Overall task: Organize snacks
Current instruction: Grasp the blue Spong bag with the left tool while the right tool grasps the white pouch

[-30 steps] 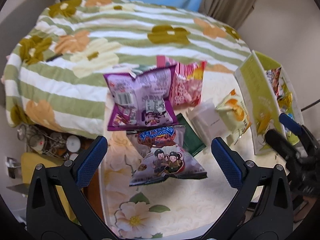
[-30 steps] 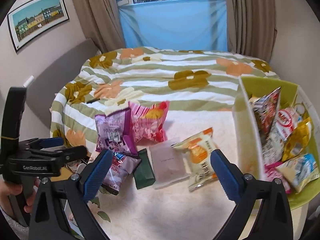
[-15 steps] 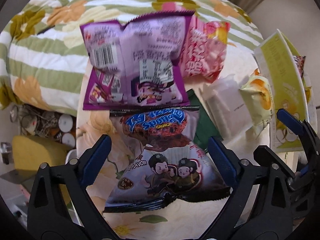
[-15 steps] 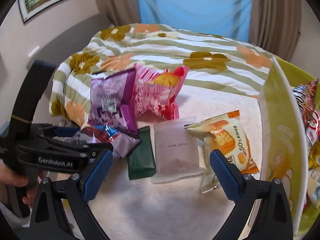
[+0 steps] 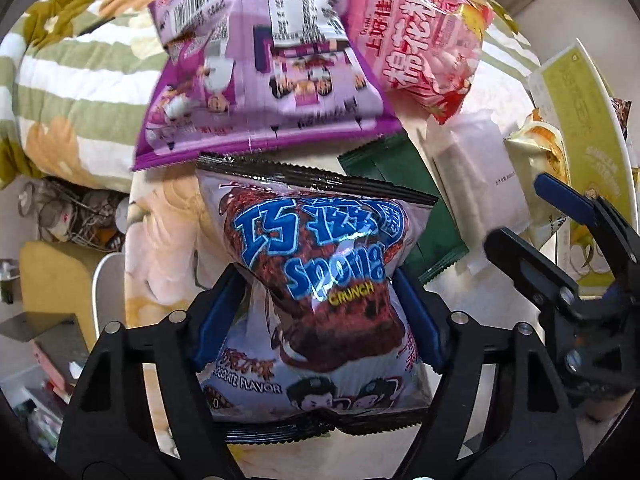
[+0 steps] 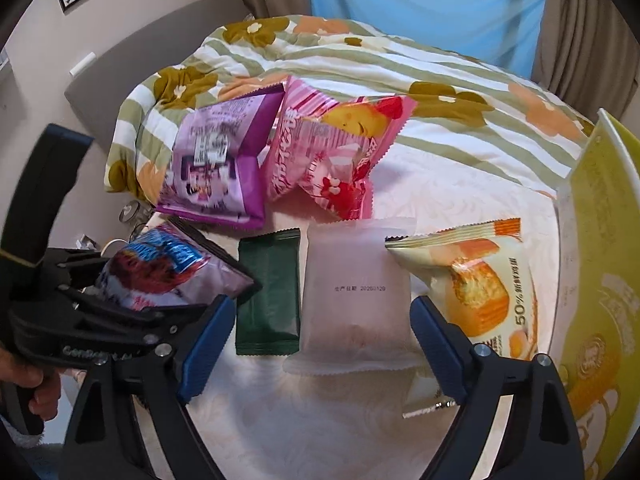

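- Left gripper (image 5: 318,312), low centre of the left wrist frame: blue pads pinching the Sponge Crunch bag (image 5: 320,280) at both sides.
- Right gripper (image 6: 316,348), bottom of the right wrist frame: fingers spread wide around the pale translucent packet (image 6: 356,296), not touching.
- Purple bag (image 5: 260,60) and pink bag (image 5: 424,48) at frame top; green packet (image 6: 270,296) centre-left; yellow bin (image 6: 600,280) at right edge.

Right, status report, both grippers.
Left gripper shut on Sponge Crunch bag. Right gripper open over white packet. Nothing in the way.
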